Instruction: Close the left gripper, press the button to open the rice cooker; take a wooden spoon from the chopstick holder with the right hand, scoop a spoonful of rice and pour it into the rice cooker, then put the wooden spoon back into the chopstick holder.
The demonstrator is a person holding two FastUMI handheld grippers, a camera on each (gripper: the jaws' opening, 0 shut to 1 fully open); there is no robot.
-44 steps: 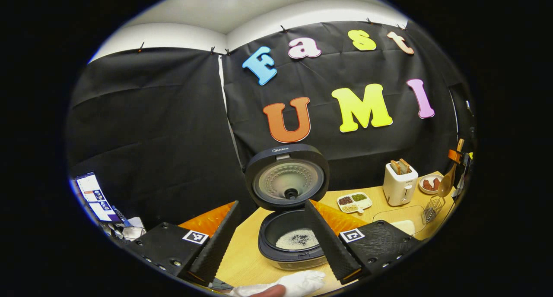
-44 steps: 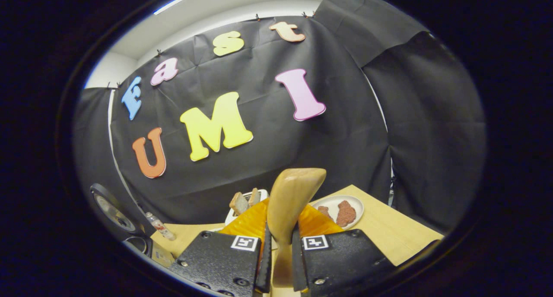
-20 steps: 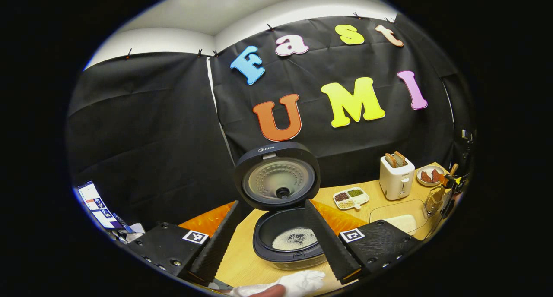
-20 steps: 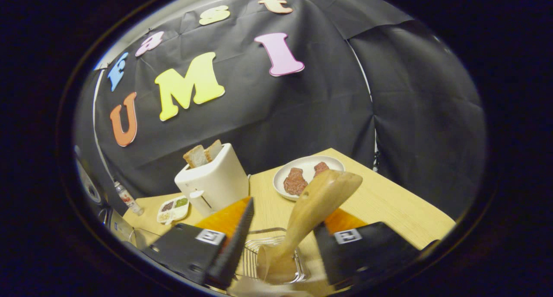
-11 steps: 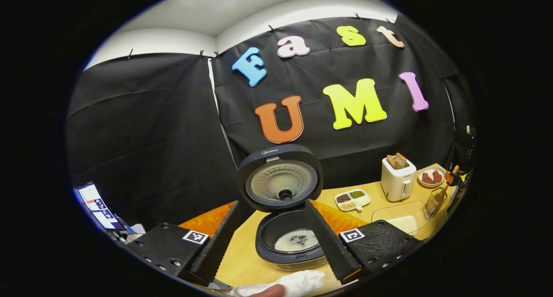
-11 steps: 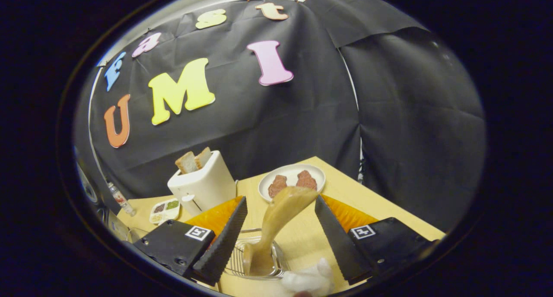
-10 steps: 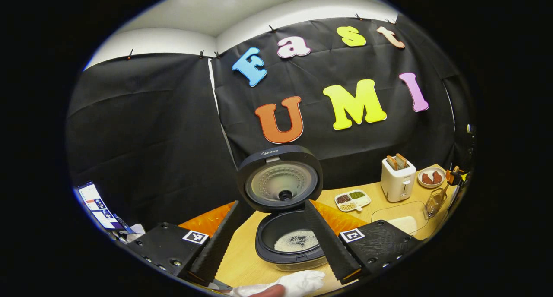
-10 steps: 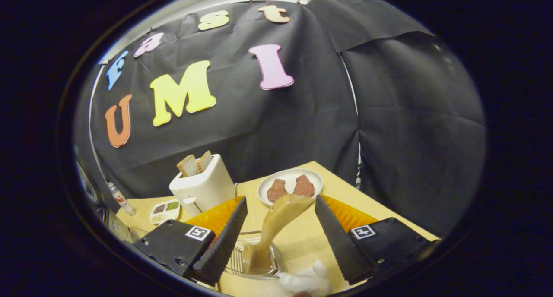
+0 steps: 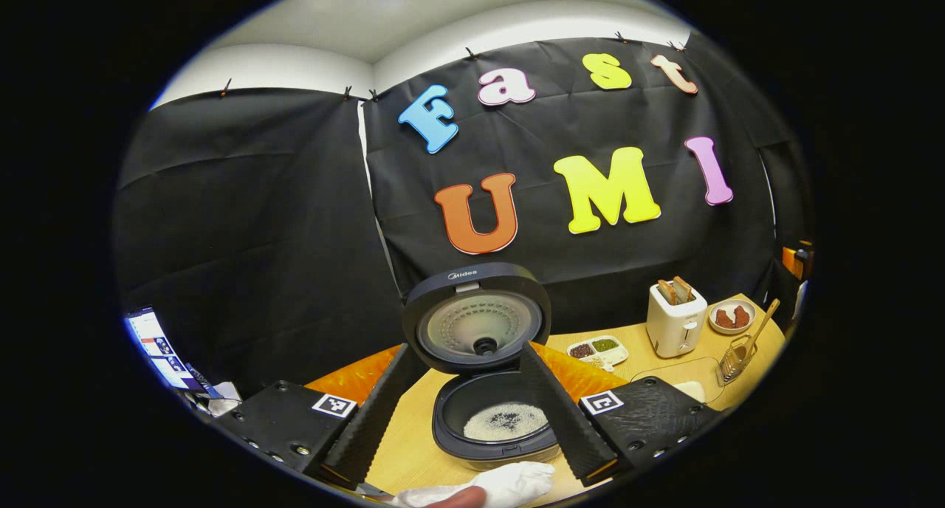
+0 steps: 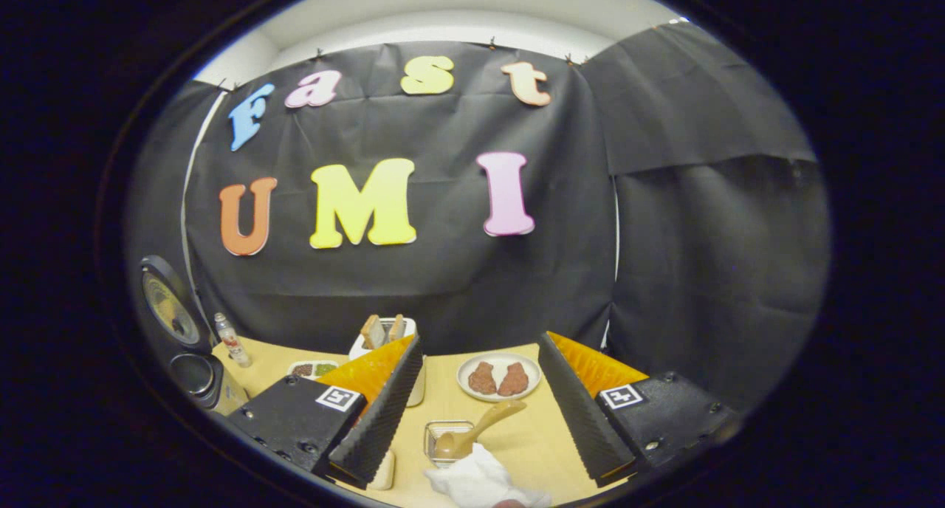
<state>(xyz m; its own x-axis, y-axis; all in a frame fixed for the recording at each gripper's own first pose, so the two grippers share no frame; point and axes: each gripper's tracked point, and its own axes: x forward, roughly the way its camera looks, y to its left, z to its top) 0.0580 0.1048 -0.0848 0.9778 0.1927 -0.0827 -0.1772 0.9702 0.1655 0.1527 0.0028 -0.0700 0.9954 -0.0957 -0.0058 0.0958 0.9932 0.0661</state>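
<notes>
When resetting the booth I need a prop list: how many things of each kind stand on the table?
Appliances: 2, rice cooker and toaster
Dishes of food: 2, plate and divided dish
Clear trays: 1, clear tray
Utensils: 1, wooden spoon
Holders: 1, chopstick holder
Bottles: 1, bottle
Total: 8

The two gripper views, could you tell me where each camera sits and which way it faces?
Left gripper view: rides the open left gripper, facing the open rice cooker; a gloved hand shows below.
Right gripper view: rides the open right gripper, facing the spoon in the holder.
Shared: toaster, meat plate, rice cooker.
</notes>
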